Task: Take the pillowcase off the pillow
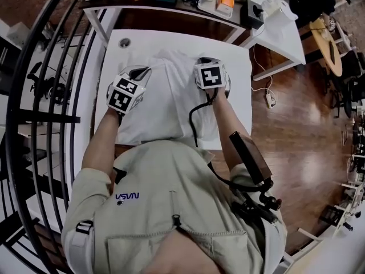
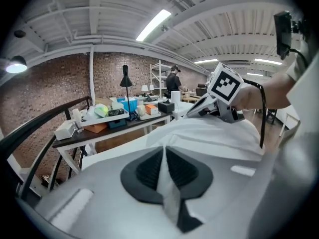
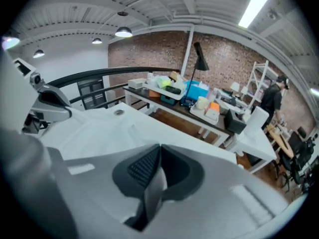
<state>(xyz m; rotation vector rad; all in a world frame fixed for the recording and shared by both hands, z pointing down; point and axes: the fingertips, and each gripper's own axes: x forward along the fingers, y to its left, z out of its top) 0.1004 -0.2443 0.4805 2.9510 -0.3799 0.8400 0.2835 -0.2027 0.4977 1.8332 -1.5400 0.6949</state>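
1. I'm working in what looks like a loft-style workshop or lab: bare brick wall [image 2: 55, 93], ribbed metal ceiling [image 2: 214, 14], long strip lights [image 2: 153, 25].
2. A side table [image 2: 115, 127] crowded with bins and gear, a desk lamp [image 2: 125, 76], open shelving [image 2: 158, 73].
3. Wood floor [image 1: 296, 130], black railing [image 1: 54, 67], and a person [image 2: 174, 81] at the far benches.

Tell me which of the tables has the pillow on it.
The near white table, directly in front of the person: the pillow lies on it. The dark-topped table behind carries a tray and a desk lamp instead.
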